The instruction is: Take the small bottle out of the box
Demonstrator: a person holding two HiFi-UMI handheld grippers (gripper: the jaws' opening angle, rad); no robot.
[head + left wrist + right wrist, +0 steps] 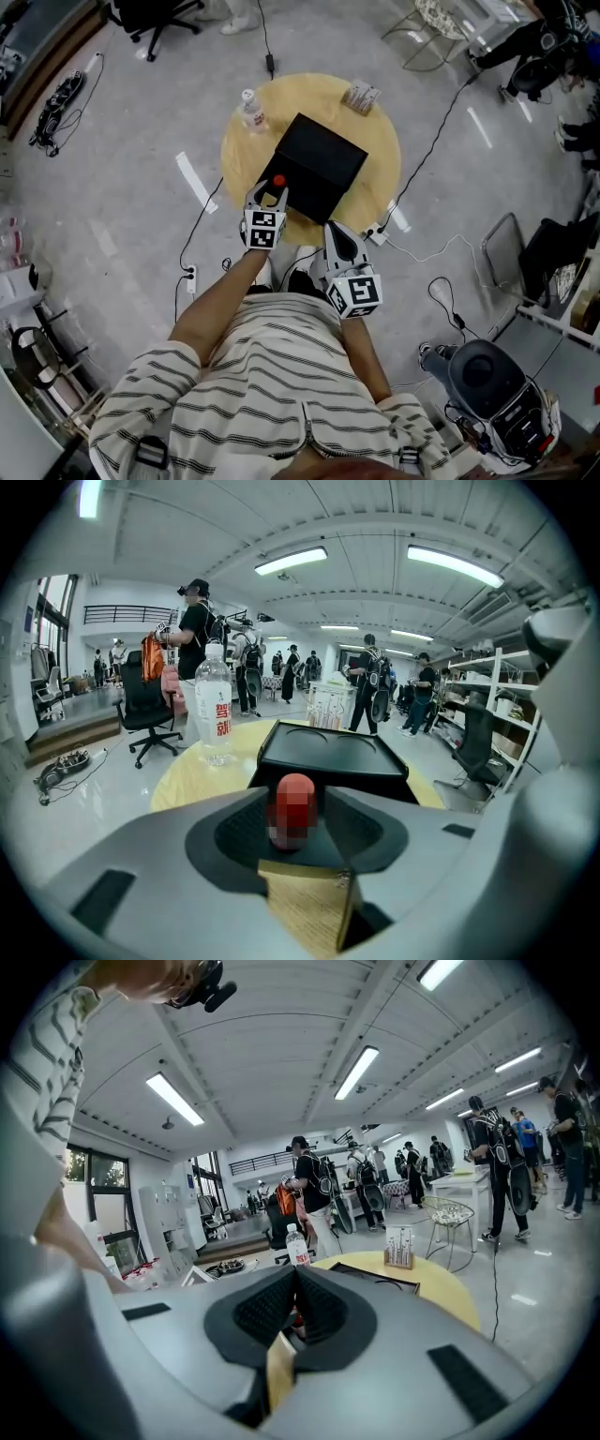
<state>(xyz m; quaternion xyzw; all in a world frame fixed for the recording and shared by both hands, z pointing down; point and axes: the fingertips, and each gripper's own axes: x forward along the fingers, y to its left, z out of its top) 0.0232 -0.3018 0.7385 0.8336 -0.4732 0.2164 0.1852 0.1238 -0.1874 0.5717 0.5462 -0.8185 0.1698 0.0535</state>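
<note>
The small red-topped bottle (293, 804) stands upright between the jaws of the left gripper (268, 194). Its long axis runs vertically across the grip, and a mosaic patch hides its lower part. The jaws have closed to the bottle's width, with a pad against each side as far as the left gripper view shows, so I judge it to be held. Just beyond the jaws, and slightly to the right, lies the flat black rectangular box (319, 164). The bottle sits at the box's near left corner, seemingly above the rim rather than down inside it. The box's top shows as a shallow black surface with two round recesses, and nothing is visible in them.

The right gripper (337, 232) hangs nearer the person, at the near edge of the round pale wooden table (380, 150), with its jaws pressed together on nothing. The left is clearly the arm for this work; what remains is probably to draw the bottle back and clear of the box. Farther ahead to the left, a clear plastic water bottle (251, 109) stands apart from the box.
</note>
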